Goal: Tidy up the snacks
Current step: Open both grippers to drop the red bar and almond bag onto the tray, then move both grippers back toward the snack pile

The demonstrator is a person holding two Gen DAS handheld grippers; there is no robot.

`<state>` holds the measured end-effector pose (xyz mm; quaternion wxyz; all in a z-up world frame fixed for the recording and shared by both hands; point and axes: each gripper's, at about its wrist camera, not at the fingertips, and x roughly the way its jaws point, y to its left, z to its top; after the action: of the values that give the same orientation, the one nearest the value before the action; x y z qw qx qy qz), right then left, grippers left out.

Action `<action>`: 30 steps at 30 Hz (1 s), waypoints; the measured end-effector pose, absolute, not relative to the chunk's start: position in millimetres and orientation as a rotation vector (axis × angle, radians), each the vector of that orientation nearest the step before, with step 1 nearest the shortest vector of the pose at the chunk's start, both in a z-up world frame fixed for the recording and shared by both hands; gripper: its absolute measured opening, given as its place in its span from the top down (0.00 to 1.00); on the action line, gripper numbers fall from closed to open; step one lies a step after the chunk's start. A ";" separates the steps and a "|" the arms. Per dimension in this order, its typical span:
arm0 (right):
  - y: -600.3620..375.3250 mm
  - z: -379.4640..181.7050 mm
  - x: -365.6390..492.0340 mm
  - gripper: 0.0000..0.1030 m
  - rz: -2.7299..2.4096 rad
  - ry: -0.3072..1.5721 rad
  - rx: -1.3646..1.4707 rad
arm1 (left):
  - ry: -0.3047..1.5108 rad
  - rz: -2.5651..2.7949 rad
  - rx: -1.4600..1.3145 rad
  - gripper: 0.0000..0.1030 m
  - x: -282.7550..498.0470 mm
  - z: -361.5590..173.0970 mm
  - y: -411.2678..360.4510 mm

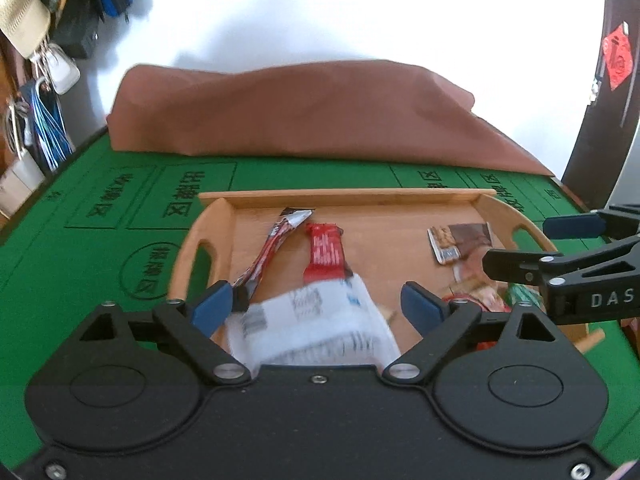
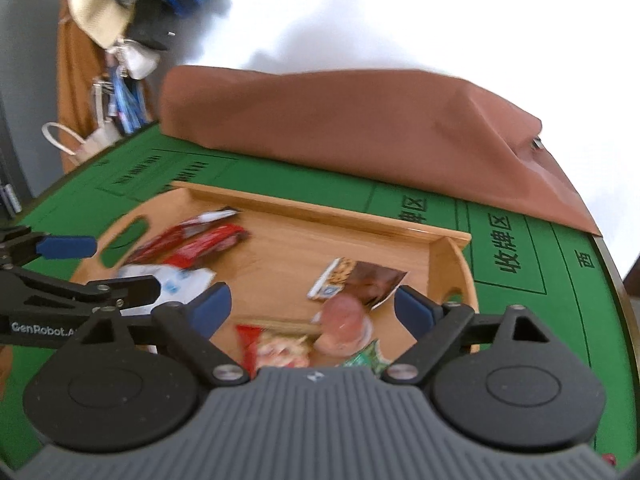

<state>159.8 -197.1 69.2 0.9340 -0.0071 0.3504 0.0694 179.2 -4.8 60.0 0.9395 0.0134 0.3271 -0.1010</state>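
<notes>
A wooden tray (image 1: pixel 208 216) (image 2: pixel 448 248) with cut-out handles sits on the green mat and holds several snacks. My left gripper (image 1: pixel 318 306) is open above the tray's near left part, over a blurred white packet (image 1: pixel 316 328) (image 2: pixel 176 280). Beyond it lie a thin red-silver stick pack (image 1: pixel 272 248) and a red bar (image 1: pixel 326 254) (image 2: pixel 204 244). A brown nut bar wrapper (image 1: pixel 460 242) (image 2: pixel 360 278) lies at the tray's right. My right gripper (image 2: pixel 312 312) is open over a pink jelly cup (image 2: pixel 344 320), a red-yellow packet (image 2: pixel 276 350) and a green packet (image 2: pixel 366 358).
A brown cloth (image 1: pixel 304 112) (image 2: pixel 352 132) covers something bulky along the mat's far side. Bags, a hat and cables (image 1: pixel 44 64) hang past the table's left edge. Green mat (image 1: pixel 80 240) (image 2: pixel 520 320) lies on both sides of the tray.
</notes>
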 end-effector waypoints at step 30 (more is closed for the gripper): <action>-169.2 22.3 23.3 0.00 0.260 0.723 -0.088 | 0.640 -0.237 0.010 0.07 46.1 20.1 17.8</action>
<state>23.3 -169.2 22.3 0.9262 -0.0431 0.3525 0.1267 46.1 17.8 20.1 0.9422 0.0047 0.3141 -0.1163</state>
